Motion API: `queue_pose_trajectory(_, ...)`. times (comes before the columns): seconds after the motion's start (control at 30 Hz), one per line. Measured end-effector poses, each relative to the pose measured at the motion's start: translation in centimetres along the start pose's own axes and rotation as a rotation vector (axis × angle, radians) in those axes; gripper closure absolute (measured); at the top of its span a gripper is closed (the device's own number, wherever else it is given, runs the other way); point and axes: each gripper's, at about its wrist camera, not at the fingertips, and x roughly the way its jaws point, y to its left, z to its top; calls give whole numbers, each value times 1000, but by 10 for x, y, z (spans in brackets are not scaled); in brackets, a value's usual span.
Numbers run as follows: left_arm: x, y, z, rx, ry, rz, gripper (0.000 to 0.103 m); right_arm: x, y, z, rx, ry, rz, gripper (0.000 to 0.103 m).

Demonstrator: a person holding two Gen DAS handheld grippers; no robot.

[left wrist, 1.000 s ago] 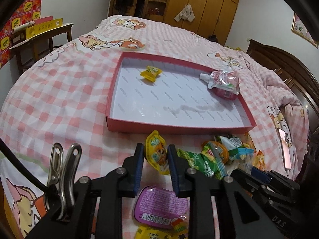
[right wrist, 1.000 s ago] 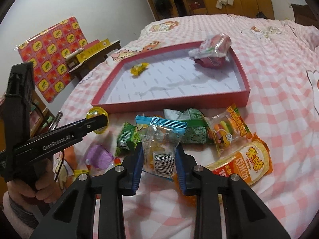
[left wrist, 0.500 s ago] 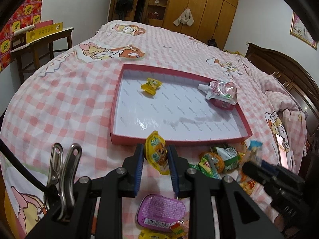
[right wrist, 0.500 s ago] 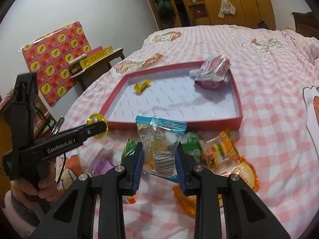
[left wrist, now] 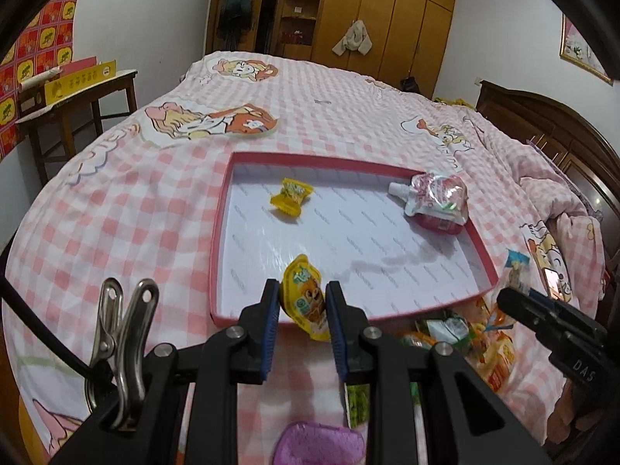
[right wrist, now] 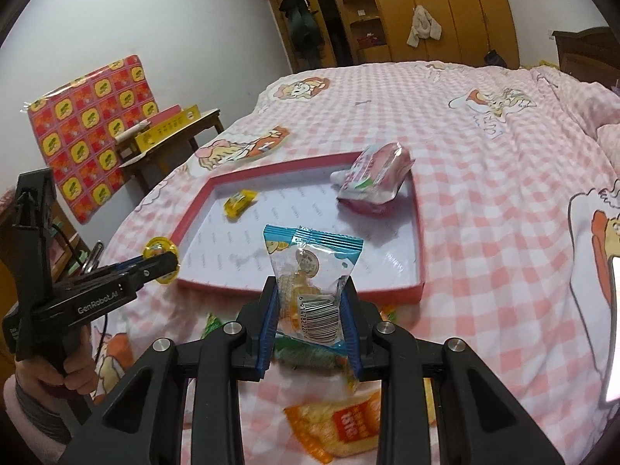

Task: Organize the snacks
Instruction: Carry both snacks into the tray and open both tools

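Observation:
My left gripper (left wrist: 303,295) is shut on a small yellow jelly cup (left wrist: 304,295), held just above the near rim of the red tray (left wrist: 217,232). In the right wrist view the same gripper (right wrist: 161,265) shows at the left with the yellow cup (right wrist: 159,250). My right gripper (right wrist: 310,302) is shut on a clear snack packet with a blue top (right wrist: 312,271), raised in front of the red tray (right wrist: 418,232). Inside the tray lie a yellow candy (left wrist: 291,197) and a pink drink pouch (left wrist: 436,200).
Loose snacks lie on the pink checked bedspread below the tray: green packets (left wrist: 445,329), an orange packet (right wrist: 341,426), a purple cup lid (left wrist: 317,443). A wooden side table (left wrist: 77,93) stands at the left, a dark headboard (left wrist: 542,124) at the right. A hand (right wrist: 50,376) holds the left gripper.
Both grippers have risen off the snack pile and moved toward the tray, each keeping its snack. The pile now lies lower in both views.

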Motion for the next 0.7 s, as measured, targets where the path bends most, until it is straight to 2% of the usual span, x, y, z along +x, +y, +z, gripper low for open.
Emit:
queue_pose_trajectory(0.3,24,10,13,-25,0,17,78,20,-12,17,24,-18,-48,72)
queue_pose_trajectory(0.53,44,11,10,-20,49,27,78,37,-27,22,44,0,-91,72)
queue_pose_trajectory(0.7,56,13,8,-28,76,33,78,44,-32,23,50,6,-91,72)
